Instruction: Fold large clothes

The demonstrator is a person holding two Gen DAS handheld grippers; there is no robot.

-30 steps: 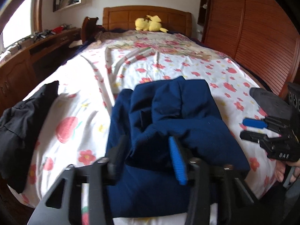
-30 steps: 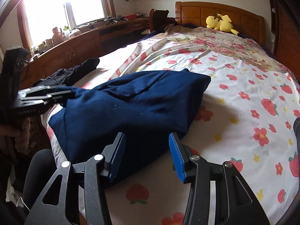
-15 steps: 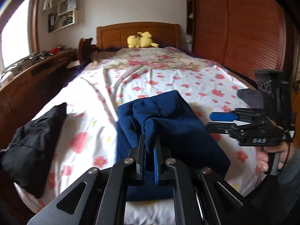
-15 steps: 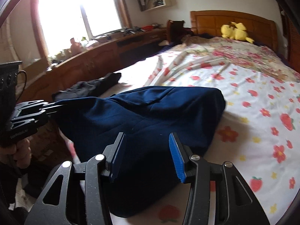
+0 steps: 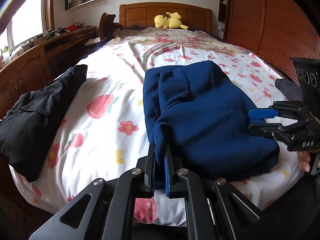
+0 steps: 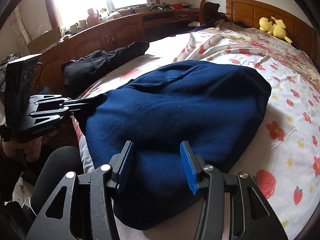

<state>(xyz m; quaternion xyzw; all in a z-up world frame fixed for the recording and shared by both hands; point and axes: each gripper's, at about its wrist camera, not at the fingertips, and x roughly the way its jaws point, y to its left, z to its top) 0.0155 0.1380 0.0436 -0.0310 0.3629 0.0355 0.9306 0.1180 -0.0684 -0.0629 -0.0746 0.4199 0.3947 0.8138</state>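
"DAS" — right gripper (image 5: 252, 121) label

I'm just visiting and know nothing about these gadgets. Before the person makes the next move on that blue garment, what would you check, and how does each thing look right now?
1. Left tool has a real hold on the navy garment: ok, its fingers are shut on a fold of cloth.
2. Right tool is ready to take cloth: ok, open, with the garment's near edge between its fingers; not yet gripping.
3. Only one layer pinched on the left: cannot tell.
4. Room to lay the fold on the flowered bedsheet: ok, bare sheet on both sides.
5. Black clothing out of the way: ok, apart from the navy garment, near the bed's edge.
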